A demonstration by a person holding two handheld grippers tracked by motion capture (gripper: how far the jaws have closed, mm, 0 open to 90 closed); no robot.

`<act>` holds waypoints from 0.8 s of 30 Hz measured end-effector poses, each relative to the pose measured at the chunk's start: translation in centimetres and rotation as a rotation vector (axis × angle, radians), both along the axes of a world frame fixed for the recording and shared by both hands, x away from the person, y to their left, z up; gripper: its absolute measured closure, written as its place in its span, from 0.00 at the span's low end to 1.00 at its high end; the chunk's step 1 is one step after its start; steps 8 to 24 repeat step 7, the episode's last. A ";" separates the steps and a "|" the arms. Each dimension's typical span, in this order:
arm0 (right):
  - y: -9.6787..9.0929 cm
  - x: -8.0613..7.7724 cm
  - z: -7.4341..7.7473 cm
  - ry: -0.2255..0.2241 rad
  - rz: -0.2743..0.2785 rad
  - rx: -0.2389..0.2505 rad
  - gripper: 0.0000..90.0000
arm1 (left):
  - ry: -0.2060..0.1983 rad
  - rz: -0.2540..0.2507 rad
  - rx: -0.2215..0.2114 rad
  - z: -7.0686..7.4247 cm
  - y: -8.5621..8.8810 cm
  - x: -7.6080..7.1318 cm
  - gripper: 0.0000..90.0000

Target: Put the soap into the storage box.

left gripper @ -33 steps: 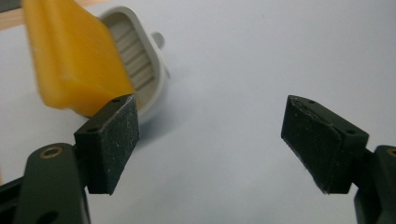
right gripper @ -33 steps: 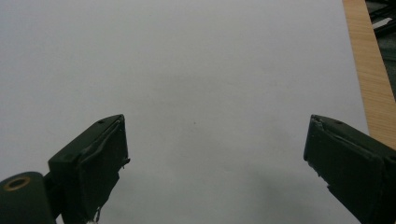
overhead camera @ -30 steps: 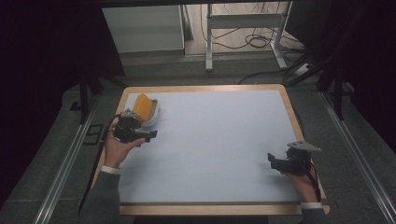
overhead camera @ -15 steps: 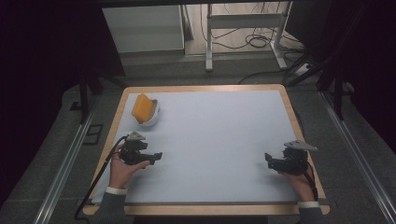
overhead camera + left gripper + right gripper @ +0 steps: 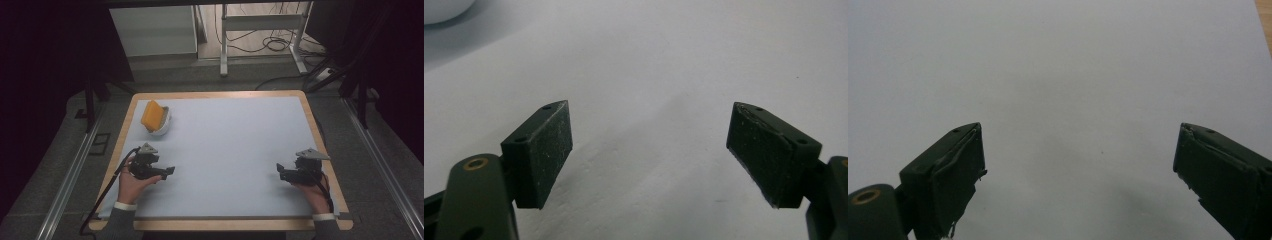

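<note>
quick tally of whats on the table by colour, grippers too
orange sponge: 1
white bowl: 1
black grippers: 2, left gripper and right gripper
total: 4

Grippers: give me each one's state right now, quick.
Left gripper: open, jaws wide apart, nothing between them, above the pale mat.
Right gripper: open, jaws wide apart, holding nothing.

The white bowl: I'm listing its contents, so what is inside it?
An orange sponge-like block stands tilted in the white bowl, sticking up above its rim. The block covers the bowl's bottom, so anything beneath it cannot be seen.
</note>
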State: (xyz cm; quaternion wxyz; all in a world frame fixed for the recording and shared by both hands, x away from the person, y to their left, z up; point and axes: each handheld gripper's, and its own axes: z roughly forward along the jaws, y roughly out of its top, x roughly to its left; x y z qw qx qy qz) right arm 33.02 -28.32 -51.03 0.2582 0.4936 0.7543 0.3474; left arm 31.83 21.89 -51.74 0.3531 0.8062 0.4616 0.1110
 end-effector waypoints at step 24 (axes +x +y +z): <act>-0.1 -0.2 0.0 -0.014 0.015 0.003 0.07 | 0.003 -0.004 0.006 0.0 0.0 0.1 0.21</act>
